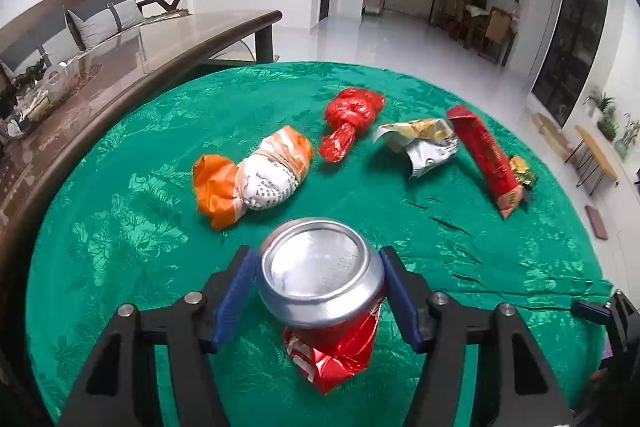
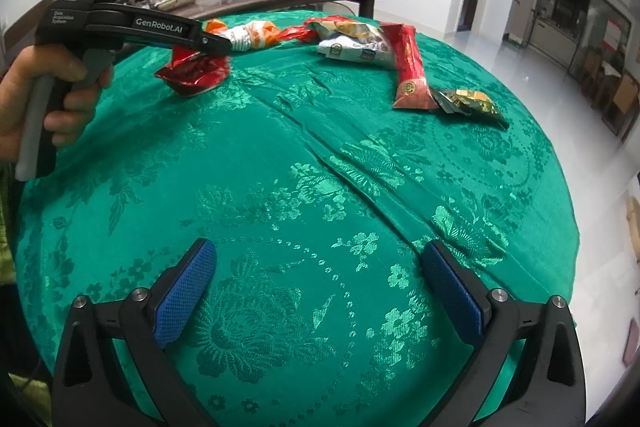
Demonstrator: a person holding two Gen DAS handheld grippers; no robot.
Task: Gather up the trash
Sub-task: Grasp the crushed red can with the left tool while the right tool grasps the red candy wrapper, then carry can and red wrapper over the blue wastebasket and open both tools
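Observation:
A crushed red soda can (image 1: 324,267) with a silver top sits between the blue pads of my left gripper (image 1: 316,251), which is shut on it just over the green tablecloth (image 1: 120,227). In the right wrist view the can (image 2: 192,71) hangs under that gripper, held by a person's hand (image 2: 60,99). Beyond it lie an orange-and-white bag bundle (image 1: 256,175), a knotted red bag (image 1: 350,119), a silver snack wrapper (image 1: 424,143), a long red wrapper (image 1: 488,159) and a small green-gold wrapper (image 1: 522,171). My right gripper (image 2: 319,247) stands open over bare cloth.
A dark wooden table (image 1: 160,39) with a glass dish (image 1: 52,87) runs along the left behind the round table. A bench with grey cushions (image 1: 104,15) stands behind it. White floor (image 1: 400,43) and a low bench with plants (image 1: 596,143) lie to the right.

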